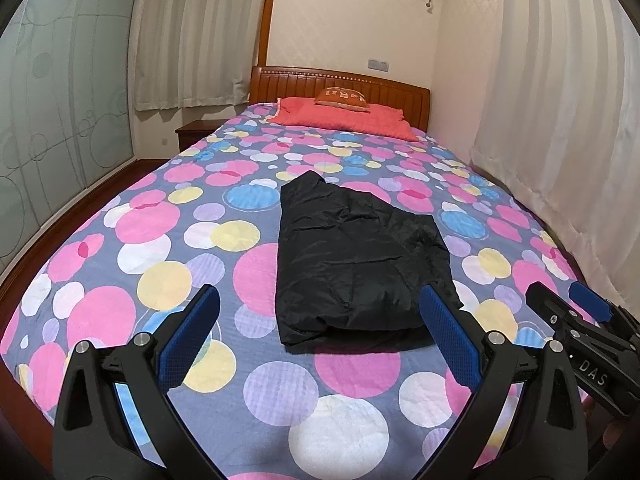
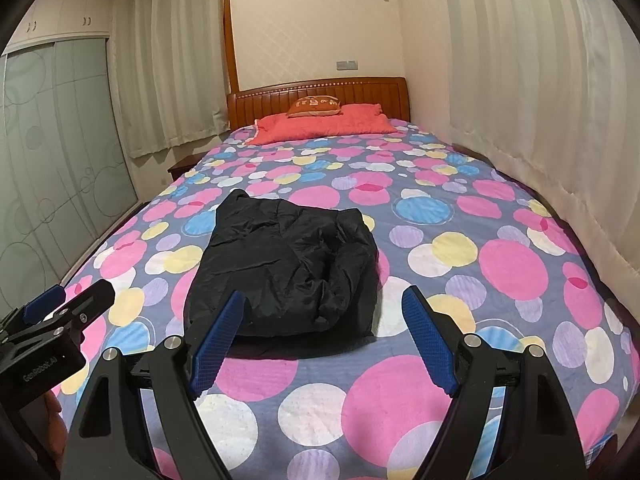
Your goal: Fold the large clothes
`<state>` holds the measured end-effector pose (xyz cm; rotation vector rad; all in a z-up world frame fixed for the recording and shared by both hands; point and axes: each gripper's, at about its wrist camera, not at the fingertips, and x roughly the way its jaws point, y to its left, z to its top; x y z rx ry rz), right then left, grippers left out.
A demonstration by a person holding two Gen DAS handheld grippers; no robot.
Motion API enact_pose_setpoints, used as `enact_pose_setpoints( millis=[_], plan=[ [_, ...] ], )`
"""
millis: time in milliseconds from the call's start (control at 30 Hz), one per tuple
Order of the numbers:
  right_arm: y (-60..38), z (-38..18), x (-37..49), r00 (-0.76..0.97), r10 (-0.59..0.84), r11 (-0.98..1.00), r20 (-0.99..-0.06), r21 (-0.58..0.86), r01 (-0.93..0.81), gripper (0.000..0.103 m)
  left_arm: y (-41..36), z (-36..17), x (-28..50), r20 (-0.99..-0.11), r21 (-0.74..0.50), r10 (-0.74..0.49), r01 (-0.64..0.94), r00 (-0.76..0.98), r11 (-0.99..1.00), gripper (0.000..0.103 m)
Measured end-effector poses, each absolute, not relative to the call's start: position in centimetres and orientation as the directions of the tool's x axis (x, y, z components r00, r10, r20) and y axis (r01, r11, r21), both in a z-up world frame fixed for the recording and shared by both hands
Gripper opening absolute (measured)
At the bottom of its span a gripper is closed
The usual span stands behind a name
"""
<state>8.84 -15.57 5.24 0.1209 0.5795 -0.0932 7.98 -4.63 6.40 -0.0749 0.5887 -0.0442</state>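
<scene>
A black padded jacket (image 1: 356, 260) lies folded in a compact bundle on the bed (image 1: 160, 240), near its foot end. It also shows in the right wrist view (image 2: 288, 268). My left gripper (image 1: 320, 308) is open and empty, held above the bed just short of the jacket's near edge. My right gripper (image 2: 324, 312) is open and empty too, a little short of the jacket. Each gripper shows in the other's view: the right gripper (image 1: 560, 300) at the far right, the left gripper (image 2: 76, 292) at the far left.
The bed has a spotted pink, blue and yellow cover (image 2: 480, 264). A red pillow (image 1: 344, 120) and a small orange cushion (image 1: 342, 98) lie by the wooden headboard (image 1: 340, 84). Curtains (image 1: 560, 140) hang along the right. A nightstand (image 1: 196, 132) and glass wardrobe doors (image 1: 60, 120) stand at the left.
</scene>
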Motion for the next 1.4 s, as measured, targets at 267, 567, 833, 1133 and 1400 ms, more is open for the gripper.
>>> enact_pose_setpoints(
  millis=[267,567,833,1133,1400],
  plan=[
    [-15.5,5.2,8.7,0.833,-0.053,0.988,-0.551,0.089,0.122,0.08,-4.8,6.3,7.9,-0.555,-0.068,-0.041,0.004,0.831,0.998,0.1],
    [-15.3,5.3,8.7,0.832,-0.054,0.989,-0.552,0.088,0.122,0.08,-4.9,6.3,7.7,-0.555,-0.062,-0.025,-0.011,0.831,0.998,0.1],
    [-15.3,5.2,8.6,0.832,-0.055,0.988,-0.552,0.089,0.124,0.08,-4.7,6.3,7.7,-0.545,-0.047,-0.007,-0.023,0.838,0.999,0.1],
    [-15.0,4.1,9.1,0.82,-0.044,0.989,-0.571,0.092,0.117,0.08,-5.4,5.5,8.4,-0.549,-0.048,-0.052,0.03,0.834,0.998,0.101],
    [-15.9,2.9,10.3,0.803,-0.033,0.988,-0.595,0.102,0.116,0.08,-6.0,4.4,9.1,-0.571,-0.037,-0.029,0.009,0.82,0.999,0.101]
  ],
)
